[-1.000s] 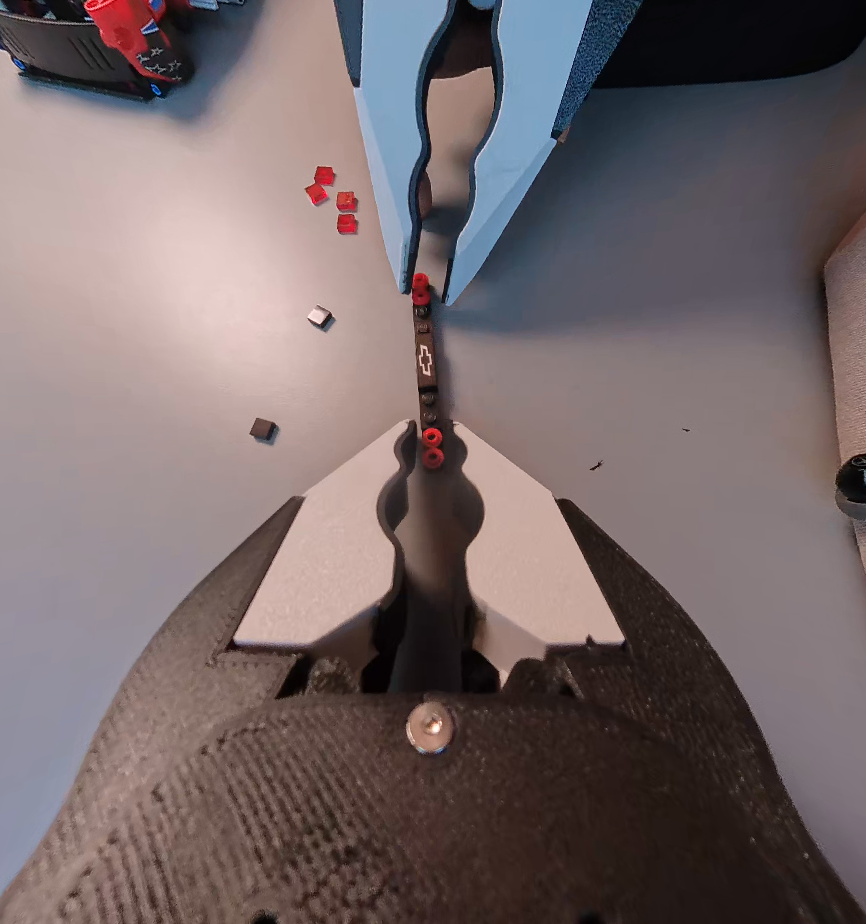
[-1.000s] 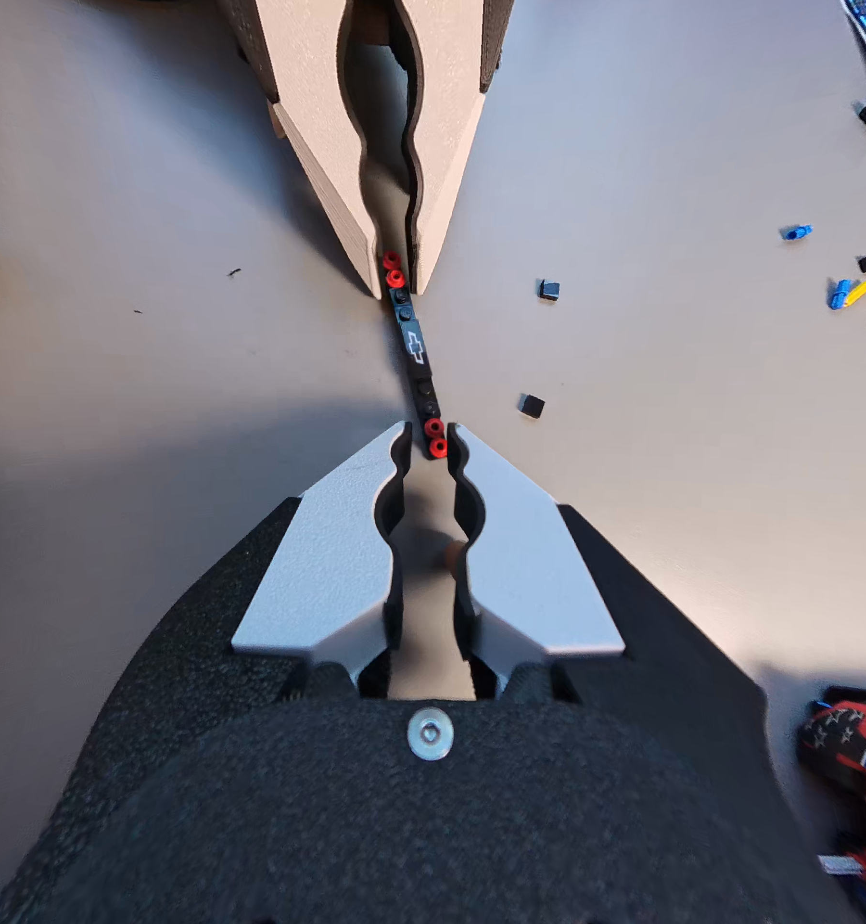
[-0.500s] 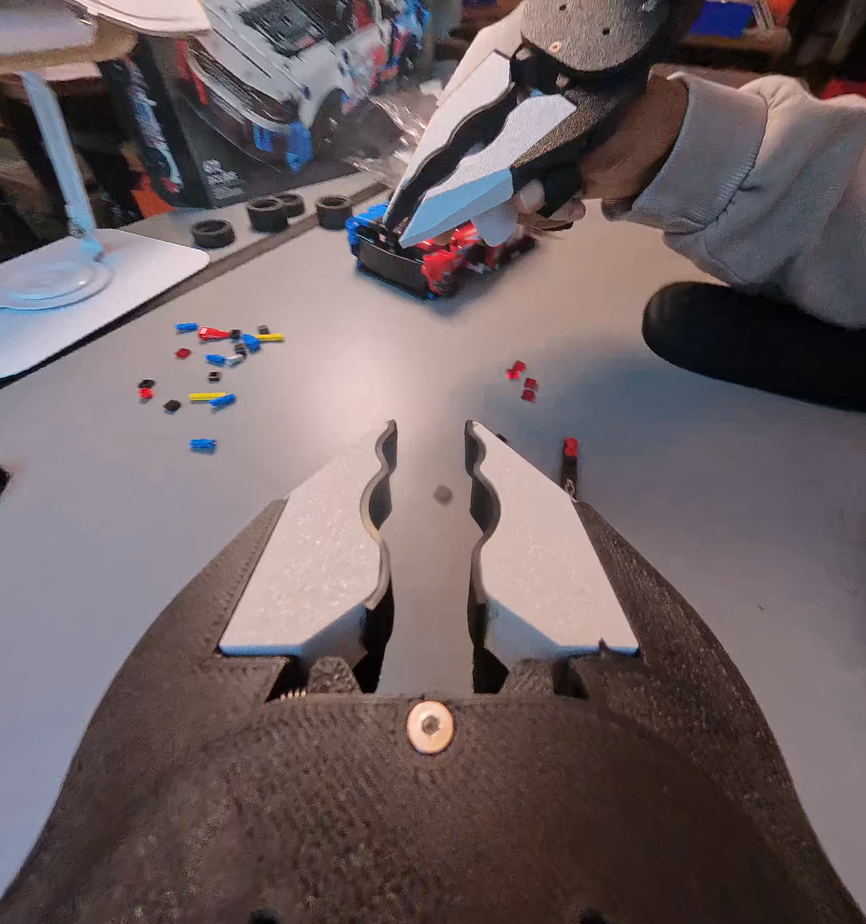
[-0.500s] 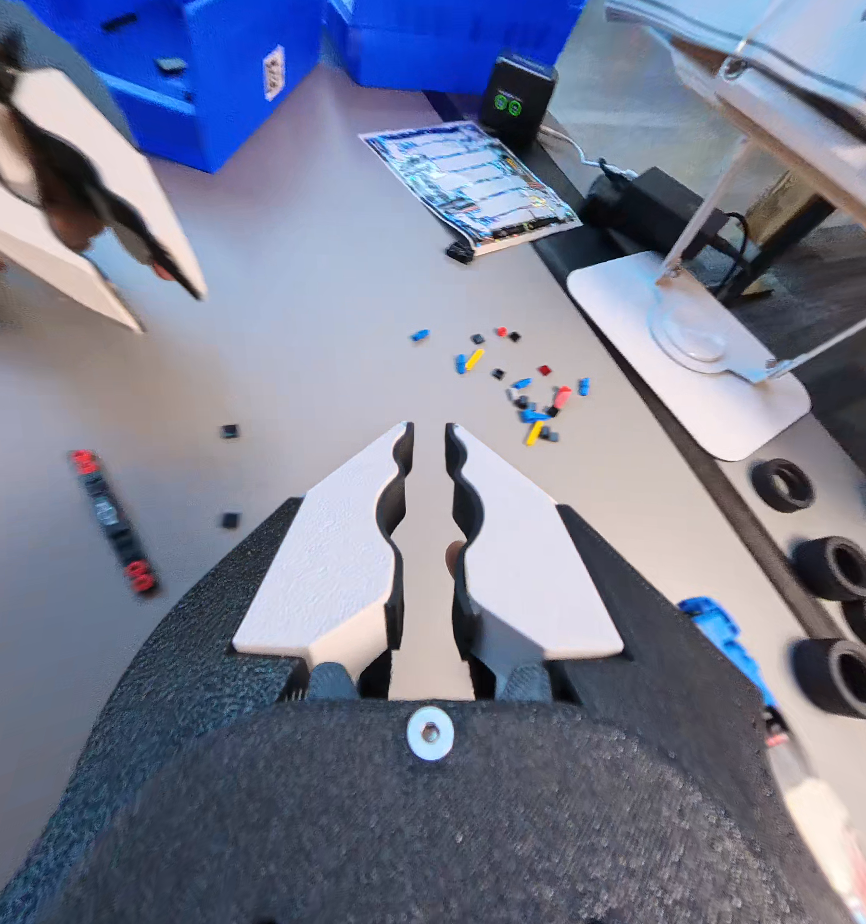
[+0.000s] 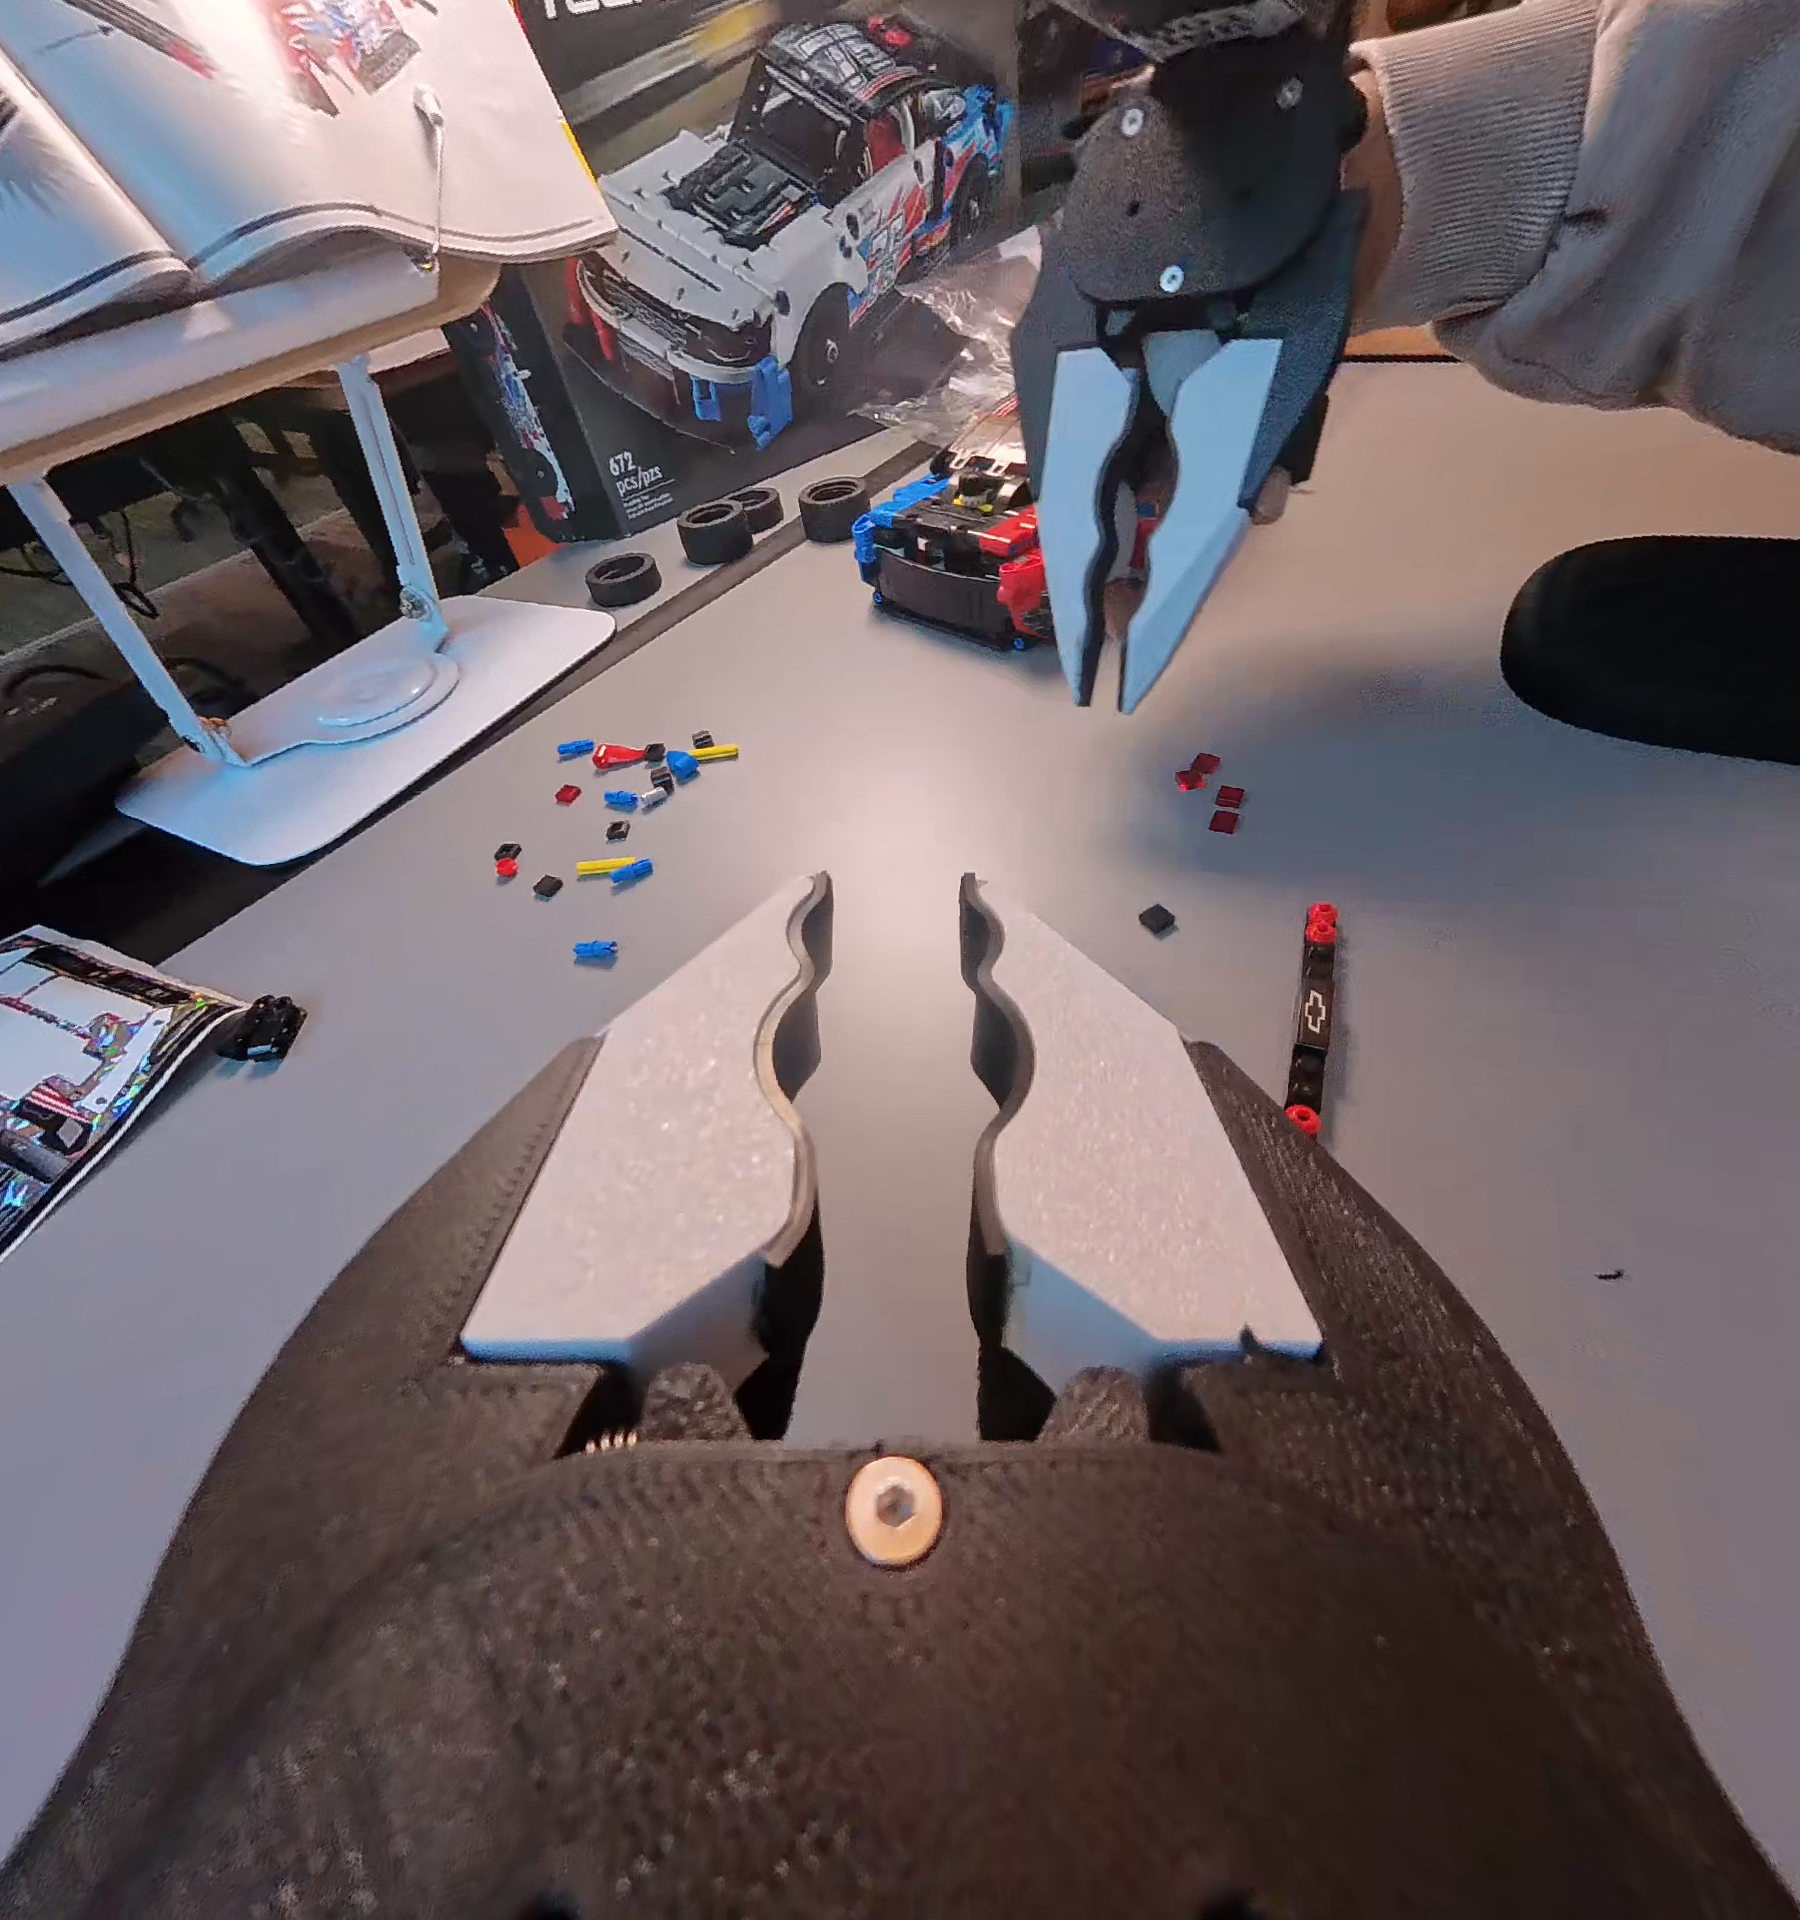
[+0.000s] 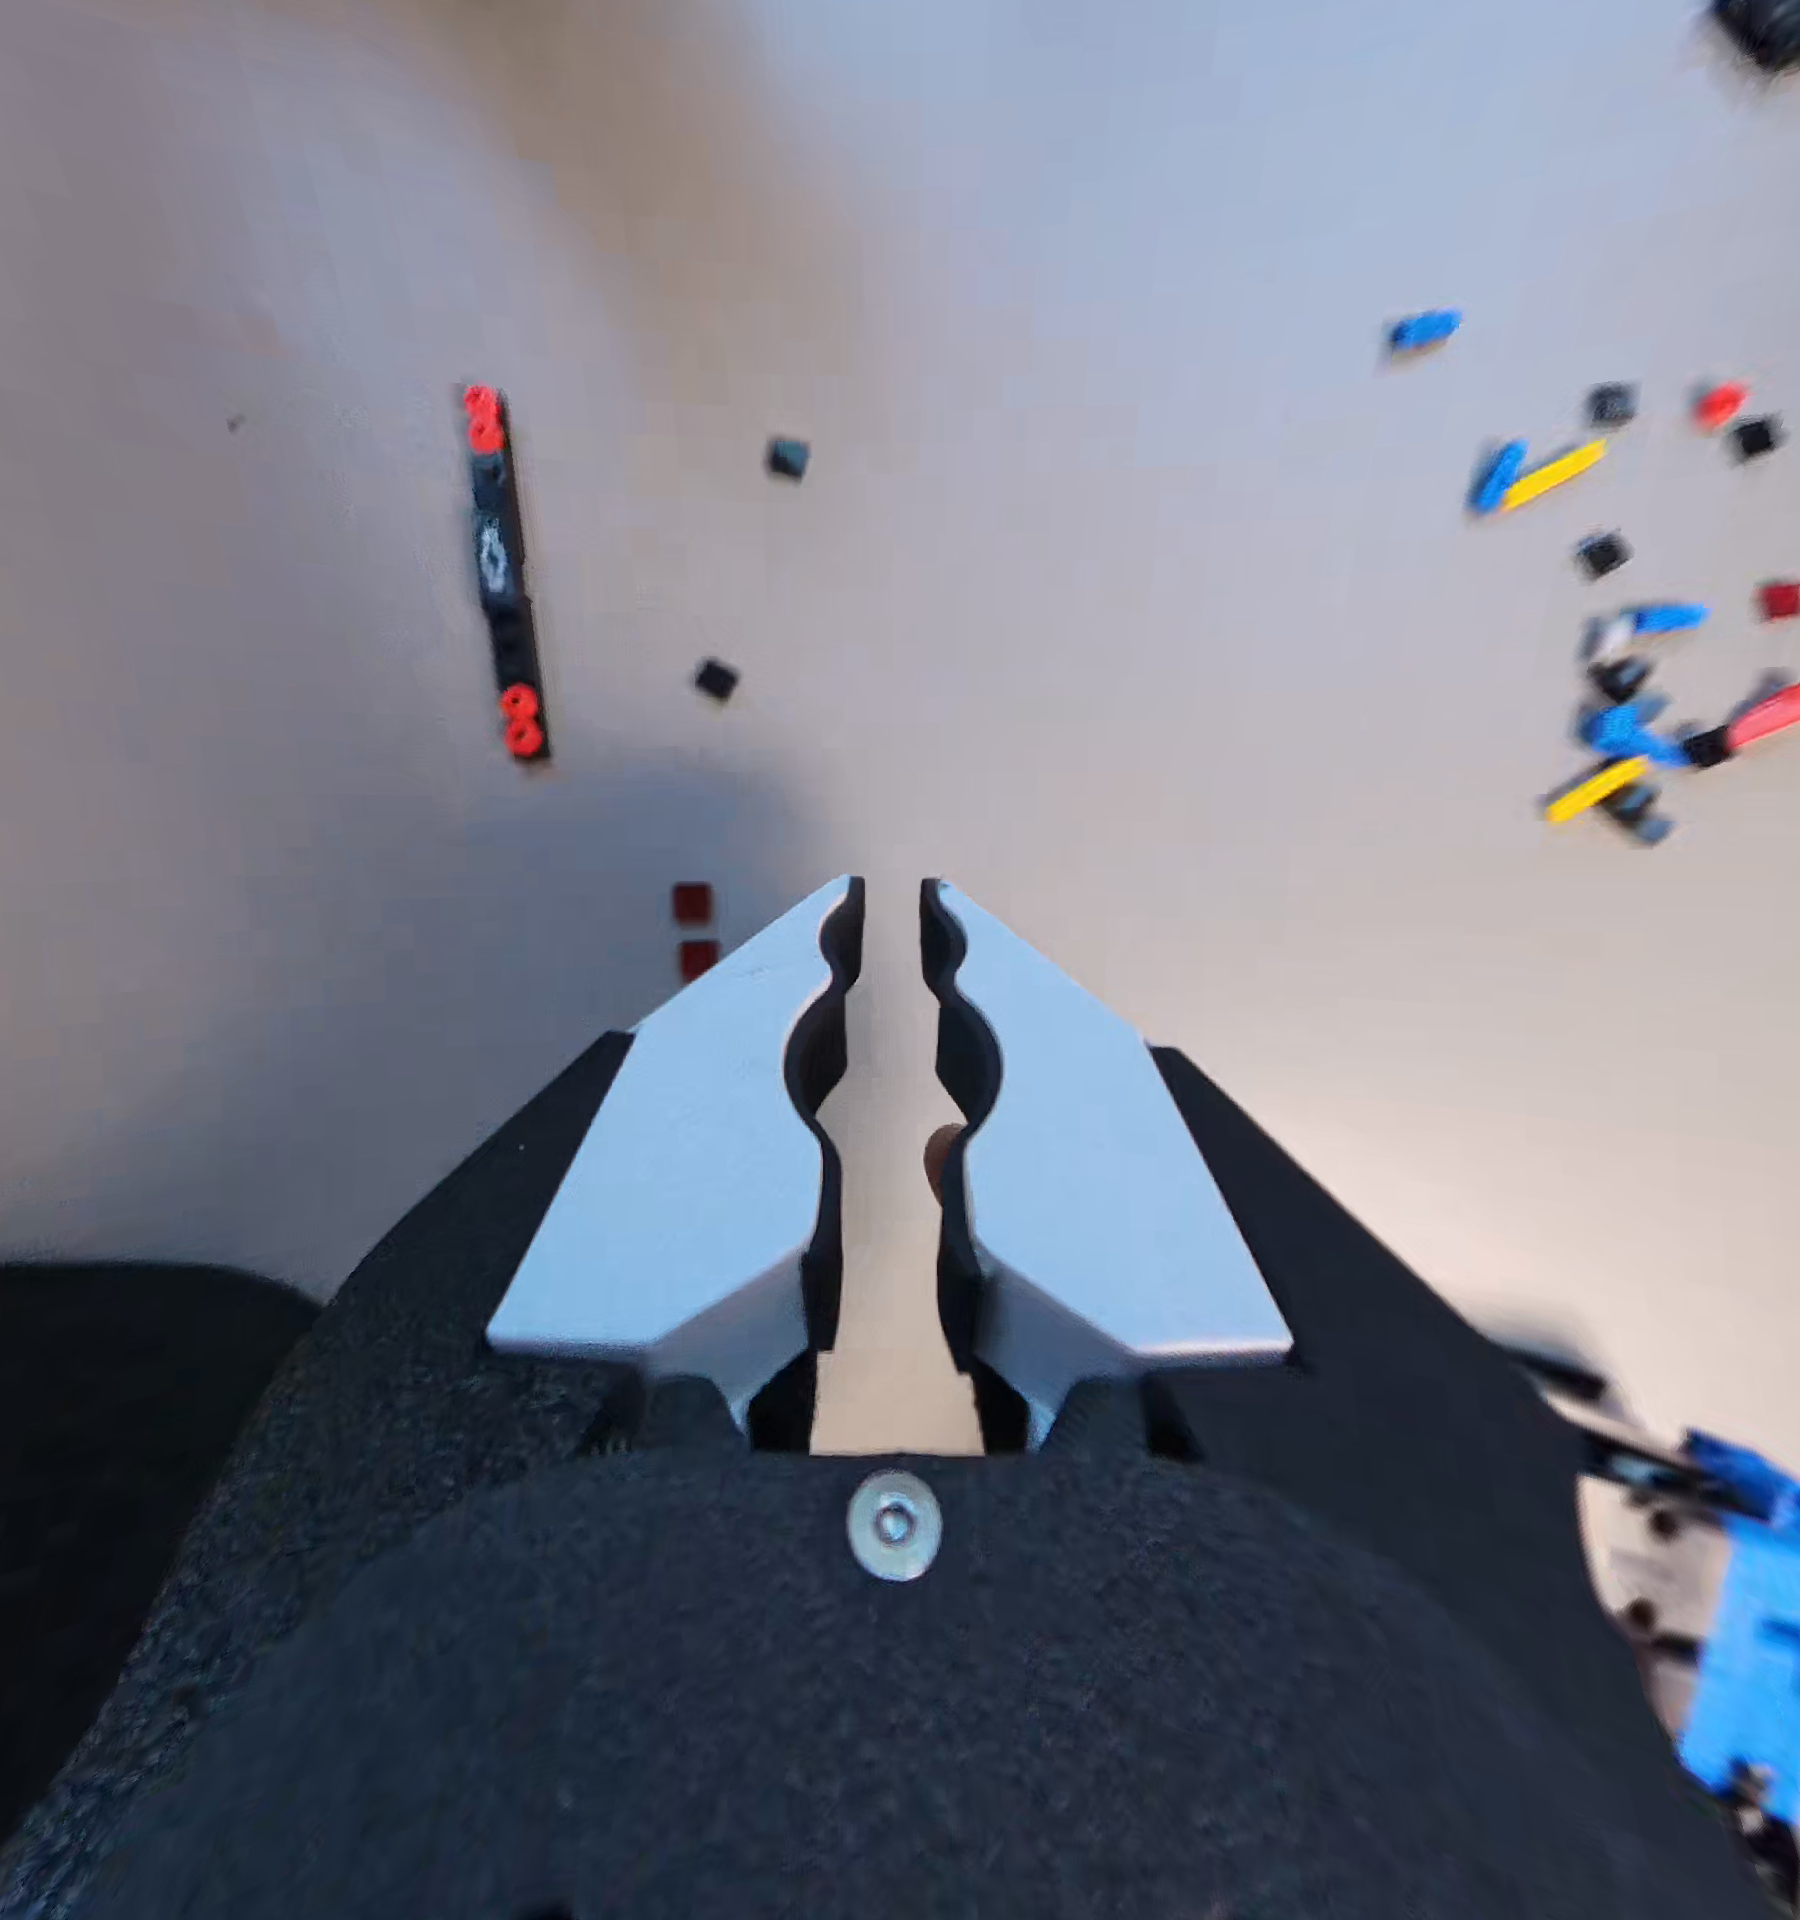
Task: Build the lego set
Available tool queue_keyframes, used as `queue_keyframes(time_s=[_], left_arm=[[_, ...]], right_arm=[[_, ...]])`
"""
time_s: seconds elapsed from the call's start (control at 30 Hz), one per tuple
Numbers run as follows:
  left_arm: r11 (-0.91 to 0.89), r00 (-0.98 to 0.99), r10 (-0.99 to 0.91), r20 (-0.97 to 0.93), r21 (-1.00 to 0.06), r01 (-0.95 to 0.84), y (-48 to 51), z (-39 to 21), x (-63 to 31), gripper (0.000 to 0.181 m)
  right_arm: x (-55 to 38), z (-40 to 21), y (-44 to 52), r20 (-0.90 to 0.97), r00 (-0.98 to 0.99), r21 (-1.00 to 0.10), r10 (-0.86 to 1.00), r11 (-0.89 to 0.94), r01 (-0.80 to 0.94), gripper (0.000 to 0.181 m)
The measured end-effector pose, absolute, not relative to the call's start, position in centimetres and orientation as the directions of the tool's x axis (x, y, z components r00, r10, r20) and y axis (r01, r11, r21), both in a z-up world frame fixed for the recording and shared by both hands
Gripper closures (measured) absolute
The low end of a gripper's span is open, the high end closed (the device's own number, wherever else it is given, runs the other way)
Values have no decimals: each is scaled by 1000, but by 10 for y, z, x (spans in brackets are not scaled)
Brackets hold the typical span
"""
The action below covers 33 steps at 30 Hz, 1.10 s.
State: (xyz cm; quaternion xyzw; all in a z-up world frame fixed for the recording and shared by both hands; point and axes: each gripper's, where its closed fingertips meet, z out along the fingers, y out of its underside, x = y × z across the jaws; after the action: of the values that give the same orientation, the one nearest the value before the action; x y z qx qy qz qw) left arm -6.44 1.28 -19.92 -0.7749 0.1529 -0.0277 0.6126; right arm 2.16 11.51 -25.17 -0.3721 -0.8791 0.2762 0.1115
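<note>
Lying flat on the table (image 5: 1498, 1039), the black strip (image 5: 1314, 1013) sits right of the left gripper (image 5: 896, 883), both grippers' fingers parted and empty.

strip (image 5: 1314, 1013) right of loose pieces (image 5: 626, 805), on table (image 5: 1498, 1143)

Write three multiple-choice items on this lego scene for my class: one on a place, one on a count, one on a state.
1. Where is the black strip with red studs?
A. On the table
B. Held in a hand-held gripper
C. On the car model

2. How many loose black tyres stand by the box?
A. Two
B. Four
C. Six

3. What state is the left hand-held gripper in?
A. Shut on a brick
B. Open, empty
C. Shut, empty

Key: 1 A, it lies flat on the grey table; 2 B, four show in a row; 3 B, bare table shows between its fingers.
</note>
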Motion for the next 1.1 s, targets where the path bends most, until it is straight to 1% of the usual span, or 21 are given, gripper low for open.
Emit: queue_keyframes(time_s=[0.03, 0.13, 0.27, 0.37, 0.5, 0.57, 0.63, 0.7, 0.73, 0.83, 0.97, 1.03, 1.1], left_arm=[[-205, 949, -281, -141, -958, -203, 13, -200, -62, 159], [-218, 941, -315, -127, -955, -202, 12, -203, -55, 159], [-243, 924, -364, -117, -946, -216, 11, -210, -44, 159], [-277, 904, -414, -103, -932, -233, 9, -219, -31, 158], [-325, 865, -495, -78, -907, -268, 4, -234, -11, 157], [-346, 847, -528, -55, -897, -274, 2, -240, 0, 157], [-357, 831, -556, -8, -901, -247, 1, -241, 11, 157], [-354, 813, -577, 76, -921, -165, 2, -232, 25, 159], [-356, 793, -592, 146, -930, -94, 2, -225, 32, 159], [-391, 697, -617, 365, -911, 130, 1, -203, 45, 160], [-432, 531, -627, 570, -822, 371, -2, -181, 46, 162], [-445, 423, -660, 621, -777, 446, -8, -168, 47, 162], [-460, 346, -682, 645, -745, 483, -13, -159, 50, 162]], right_arm=[[35, -259, 113, -17, -693, -554, 720, 570, 606, 172], [58, -275, 110, -25, -664, -551, 747, 544, 633, 170], [65, -285, 112, -16, -628, -568, 778, 510, 646, 171], [64, -286, 114, -2, -621, -573, 784, 508, 643, 176], [66, -286, 111, 6, -633, -572, 774, 522, 633, 176], [65, -280, 103, 42, -641, -604, 766, 531, 594, 176], [58, -261, 84, 125, -649, -680, 750, 541, 494, 177], [50, -231, 57, 219, -638, -771, 739, 531, 351, 177], [46, -218, 45, 269, -625, -797, 733, 533, 283, 177], [40, -192, 20, 408, -572, -811, 711, 570, 131, 177], [38, -167, -3, 428, -549, -857, 718, 515, 5, 176], [37, -161, -9, 429, -544, -869, 721, 493, -32, 176], [37, -161, -14, 420, -554, -876, 718, 481, -42, 176]])
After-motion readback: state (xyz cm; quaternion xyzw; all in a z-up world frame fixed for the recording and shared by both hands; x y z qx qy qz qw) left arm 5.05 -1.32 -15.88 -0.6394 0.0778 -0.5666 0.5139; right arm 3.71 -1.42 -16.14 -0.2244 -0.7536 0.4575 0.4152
